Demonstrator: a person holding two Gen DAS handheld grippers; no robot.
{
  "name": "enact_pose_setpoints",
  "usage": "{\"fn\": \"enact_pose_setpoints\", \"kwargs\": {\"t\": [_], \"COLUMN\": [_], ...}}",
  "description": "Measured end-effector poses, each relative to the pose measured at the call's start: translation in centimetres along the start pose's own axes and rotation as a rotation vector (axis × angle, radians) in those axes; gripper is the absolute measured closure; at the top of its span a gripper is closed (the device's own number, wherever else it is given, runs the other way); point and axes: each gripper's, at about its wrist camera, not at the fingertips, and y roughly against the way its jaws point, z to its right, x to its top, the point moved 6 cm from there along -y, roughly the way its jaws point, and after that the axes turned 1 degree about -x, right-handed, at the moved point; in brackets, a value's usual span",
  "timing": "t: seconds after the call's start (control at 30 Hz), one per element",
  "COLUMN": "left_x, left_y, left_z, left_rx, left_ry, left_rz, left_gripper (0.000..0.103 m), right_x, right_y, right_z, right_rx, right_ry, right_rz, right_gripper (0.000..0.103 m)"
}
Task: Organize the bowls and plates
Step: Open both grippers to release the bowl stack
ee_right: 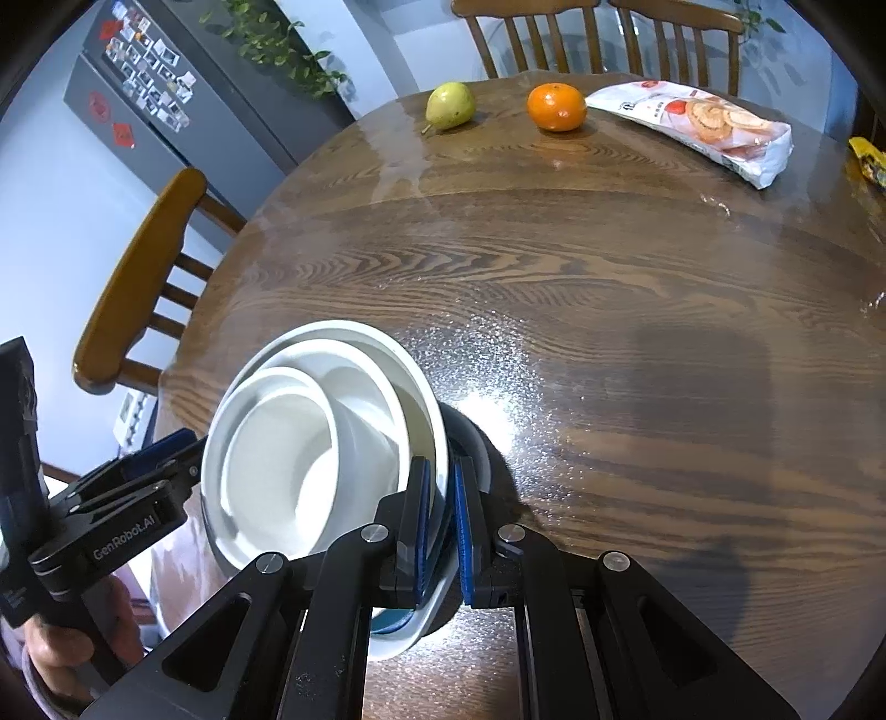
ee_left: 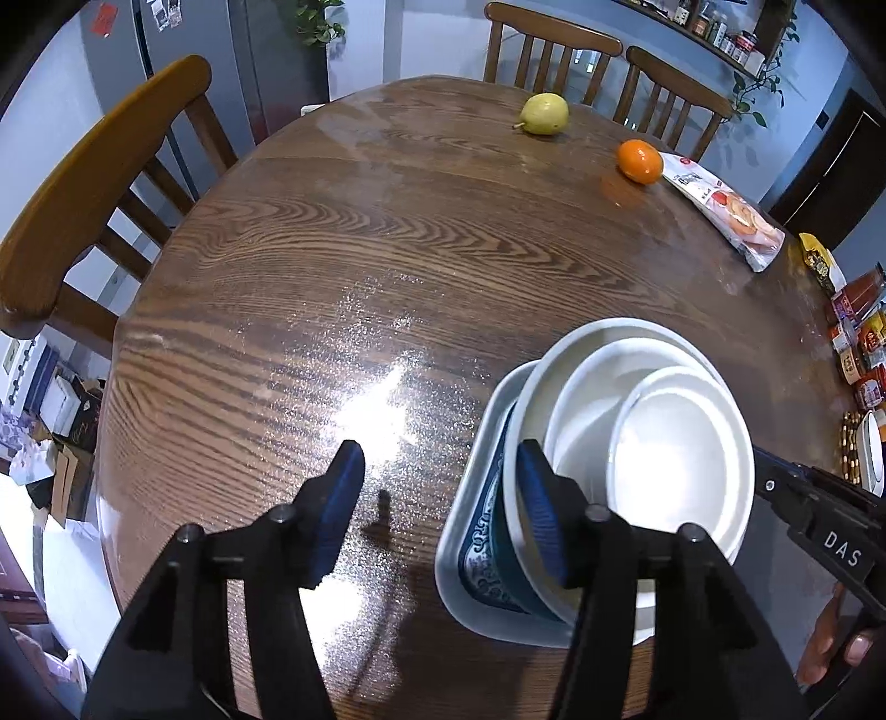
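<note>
— Looking from the left: the left gripper (ee_left: 443, 507) has its jaws apart, nothing pinched, beside the stack of dishes (ee_left: 637, 443).

— So the nesting seems done?

— Mostly, I'd judge. White bowls sit one inside another on a blue-patterned plate and a pale tray, near edge of the table (ee_left: 332, 249).

— And the right gripper (ee_right: 441, 531)?

— Narrow jaws clamp the stack's rim. Only placing looks left.

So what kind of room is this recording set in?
Most likely a home dining area or kitchen: a round wooden dining table with wooden chairs around it, a grey fridge covered in photos, and a wall shelf of jars.
</note>
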Motion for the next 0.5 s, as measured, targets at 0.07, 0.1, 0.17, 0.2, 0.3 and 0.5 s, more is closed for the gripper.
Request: {"fn": "enact_pose_setpoints", "kwargs": {"t": [0.07,0.1,0.17,0.2,0.3,0.5], "left_x": [-0.06,-0.06,-0.11,-0.13,-0.37,-0.91], "left_y": [0.05,0.08,0.13,0.16,0.32,0.63], "left_z": [0.05,0.12,0.08,0.14,0.14,0.47], "left_rx": [0.004,0.008,0.012,0.007,0.01,0.02], "left_ry": [-0.003,-0.005,-0.006,-0.006,-0.002,-0.015], "left_rz": [0.004,0.007,0.01,0.012,0.01,0.023], "left_gripper": [0.047,0.047,0.047,0.047,0.047,0.047], "right_x": [-0.01,-0.03,-0.03,-0.03,-0.1,-0.53], "right_y": [0.05,0.06,0.08,0.08,0.18,0.6], "right_z": [-0.01,-0.02,-0.03,-0.02,0.03,0.15], "right_rx": [-0.008,-0.01,-0.012,-0.012,-0.009,-0.019], "right_ry": [0.006,0.01,0.013,0.015,0.018,0.051], "right_rz": [0.003,0.004,0.006,0.007,0.009,0.016], "right_gripper": [0.093,0.093,0.093,0.093,0.093,0.093]}}
